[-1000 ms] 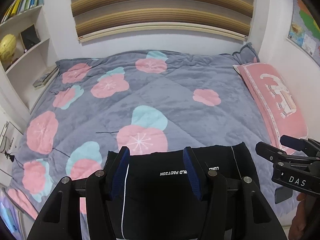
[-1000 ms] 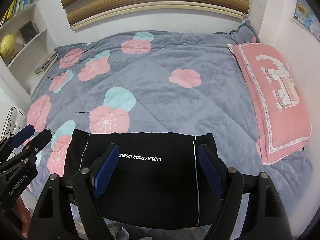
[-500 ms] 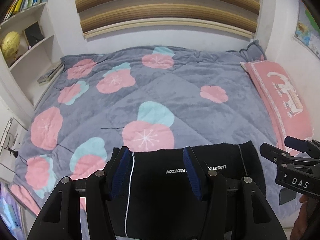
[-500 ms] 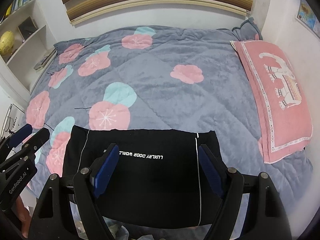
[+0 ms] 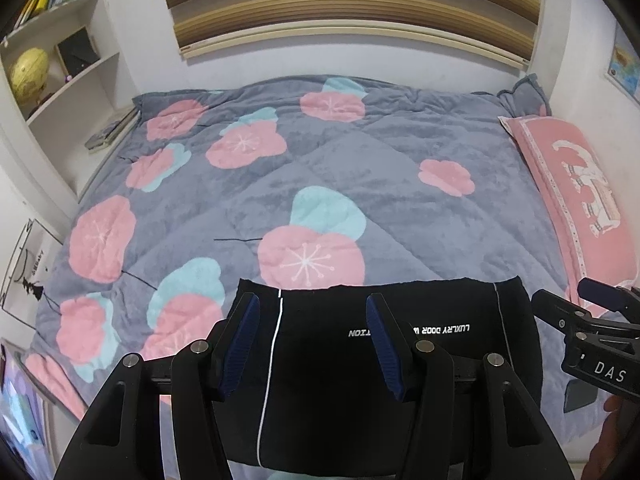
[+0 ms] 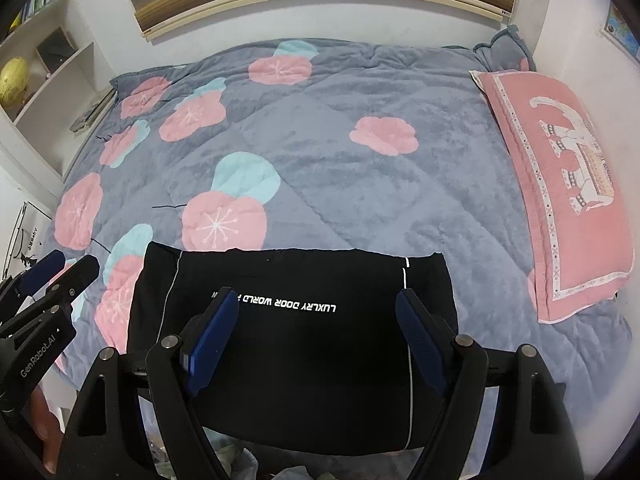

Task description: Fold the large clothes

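Observation:
A black garment (image 5: 320, 360) (image 6: 296, 344) with thin white side stripes and white lettering lies folded into a flat rectangle at the near edge of the bed. My left gripper (image 5: 312, 312) hovers above its left half, jaws apart, blue pads gripping nothing. My right gripper (image 6: 316, 304) hangs over the garment's middle, open wider, also with nothing between its pads. Each gripper shows at the edge of the other's view: the right gripper (image 5: 592, 320) and the left gripper (image 6: 48, 280).
The bed carries a grey quilt (image 5: 360, 176) (image 6: 352, 176) with pink and teal flowers. A pink elephant pillow (image 5: 576, 196) (image 6: 560, 184) lies along the right wall. White shelves (image 5: 60, 92) with a yellow globe stand left. Loose clothes (image 6: 248, 460) show below the bed's edge.
Both views have tilted a little, so the bed and the black garment sit slightly lower in the picture. The garment lies as before and neither gripper's jaws have moved.

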`<state>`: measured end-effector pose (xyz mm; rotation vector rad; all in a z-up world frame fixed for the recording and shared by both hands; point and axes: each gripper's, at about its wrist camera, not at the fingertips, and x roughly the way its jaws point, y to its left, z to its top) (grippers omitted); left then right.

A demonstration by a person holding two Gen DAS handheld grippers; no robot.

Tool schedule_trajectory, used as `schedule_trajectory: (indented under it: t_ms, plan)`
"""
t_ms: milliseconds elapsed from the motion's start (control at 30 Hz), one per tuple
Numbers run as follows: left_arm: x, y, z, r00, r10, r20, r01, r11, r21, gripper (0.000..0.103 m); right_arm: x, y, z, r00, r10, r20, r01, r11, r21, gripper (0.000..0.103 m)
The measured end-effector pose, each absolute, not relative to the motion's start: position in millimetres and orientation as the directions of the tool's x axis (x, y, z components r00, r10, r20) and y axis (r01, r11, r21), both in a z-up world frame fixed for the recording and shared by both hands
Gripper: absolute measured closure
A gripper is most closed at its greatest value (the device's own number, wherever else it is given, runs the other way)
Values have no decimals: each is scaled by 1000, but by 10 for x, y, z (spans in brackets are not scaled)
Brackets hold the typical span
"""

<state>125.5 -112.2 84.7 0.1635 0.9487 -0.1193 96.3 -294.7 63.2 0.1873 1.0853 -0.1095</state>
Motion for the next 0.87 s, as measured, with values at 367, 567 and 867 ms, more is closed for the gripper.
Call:
schedule_trajectory:
  t_ms: [367, 567, 867]
  plan:
    - [1238, -1150, 824, 592, -1, -806, 174, 977, 127, 46, 939, -2964, 548, 441, 5, -898, 190, 977, 98, 21]
    - [1220, -1145, 809, 587, 9, -809, 173, 975, 136, 46, 919, -2944, 499, 429, 14, -903, 190, 976, 105, 21]
    - [1195, -1051, 789, 619, 25, -785, 140, 980, 142, 46, 848, -2922, 419, 411, 13, -912, 195, 975, 102, 20]
